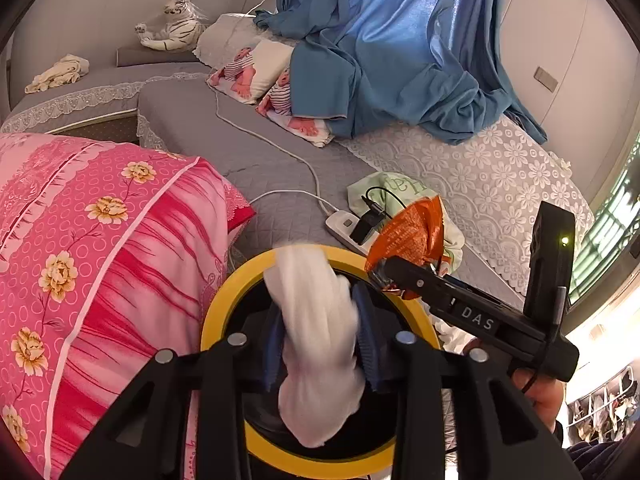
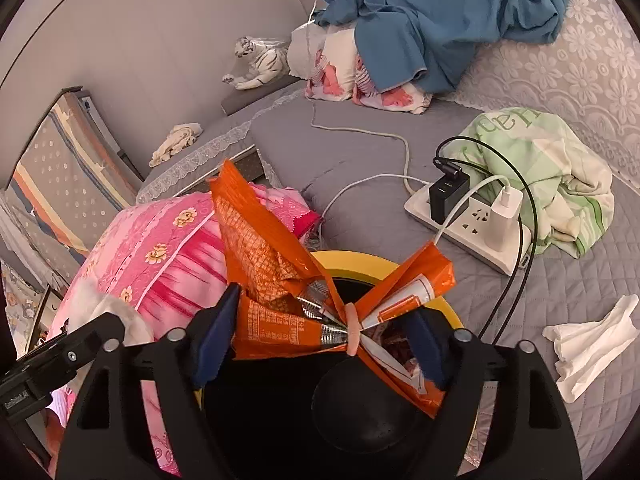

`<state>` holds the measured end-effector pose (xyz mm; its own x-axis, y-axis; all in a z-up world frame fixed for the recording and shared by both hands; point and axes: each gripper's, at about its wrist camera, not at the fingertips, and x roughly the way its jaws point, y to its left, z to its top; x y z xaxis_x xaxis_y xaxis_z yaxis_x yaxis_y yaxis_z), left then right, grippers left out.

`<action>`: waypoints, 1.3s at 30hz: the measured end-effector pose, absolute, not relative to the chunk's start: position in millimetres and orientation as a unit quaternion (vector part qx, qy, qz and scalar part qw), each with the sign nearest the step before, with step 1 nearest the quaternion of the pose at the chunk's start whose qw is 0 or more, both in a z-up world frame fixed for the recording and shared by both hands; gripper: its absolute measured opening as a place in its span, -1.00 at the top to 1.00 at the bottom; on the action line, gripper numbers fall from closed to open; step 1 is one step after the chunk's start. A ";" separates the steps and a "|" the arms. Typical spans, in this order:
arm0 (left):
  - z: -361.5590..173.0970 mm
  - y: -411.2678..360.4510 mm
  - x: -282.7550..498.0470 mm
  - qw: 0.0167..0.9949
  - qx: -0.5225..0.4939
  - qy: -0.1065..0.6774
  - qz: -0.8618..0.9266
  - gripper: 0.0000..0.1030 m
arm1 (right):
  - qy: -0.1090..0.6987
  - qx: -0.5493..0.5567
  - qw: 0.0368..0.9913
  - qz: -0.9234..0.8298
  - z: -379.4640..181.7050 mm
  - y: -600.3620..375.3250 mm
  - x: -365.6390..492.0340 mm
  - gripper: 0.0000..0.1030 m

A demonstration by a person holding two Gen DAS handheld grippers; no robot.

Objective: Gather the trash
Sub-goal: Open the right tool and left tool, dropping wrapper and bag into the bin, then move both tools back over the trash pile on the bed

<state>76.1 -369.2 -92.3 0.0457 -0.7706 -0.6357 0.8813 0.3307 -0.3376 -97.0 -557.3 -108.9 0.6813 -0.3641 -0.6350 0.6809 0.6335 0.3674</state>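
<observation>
A black bin with a yellow rim [image 1: 224,292] [image 2: 352,258] stands against the grey bed, under both grippers. My left gripper [image 1: 320,340] hangs over its mouth with a blurred white tissue [image 1: 316,320] loose between the blue pads, jaws slightly apart. My right gripper [image 2: 320,340] holds a crumpled orange snack bag [image 2: 256,240], cinched in the middle by a rubber band, above the bin with its jaws wide. The left wrist view shows the right gripper [image 1: 384,276] and the orange bag [image 1: 408,232] at the bin's far rim. Another crumpled white tissue [image 2: 592,352] lies on the bed to the right.
A pink floral quilt [image 1: 100,260] bulges left of the bin. A white power strip [image 2: 472,228] with chargers and cables lies beyond it, beside a green cloth [image 2: 560,184]. Blue fabric [image 1: 400,60], pillows and a toy tiger [image 1: 172,24] sit further back.
</observation>
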 end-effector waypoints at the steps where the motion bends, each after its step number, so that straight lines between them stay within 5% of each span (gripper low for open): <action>1: -92.0 -368.1 76.0 0.720 0.070 0.384 -0.574 0.18 | 0.261 0.304 0.864 -0.303 -108.6 -557.1 -97.3 -0.51; 4: -90.1 -361.0 77.7 0.726 0.058 0.380 -0.570 -0.14 | 0.265 0.310 0.859 -0.310 -110.6 -560.3 -98.7 -0.58; 24: -55.1 -252.0 130.9 0.804 0.006 0.344 -0.485 -0.40 | 0.263 0.303 0.860 -0.315 -99.0 -555.8 -92.3 -0.80; 39: -32.9 -16.5 156.3 0.921 -0.027 0.291 -0.257 -0.51 | 0.271 0.237 0.910 -0.208 -73.3 -490.7 -26.8 -0.82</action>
<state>156.3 -16.5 -32.9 0.6989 -0.4890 -0.5219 0.4578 0.8665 -0.1989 -26.8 -490.7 -73.3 0.7673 -0.2493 -0.5909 0.5061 0.8013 0.3190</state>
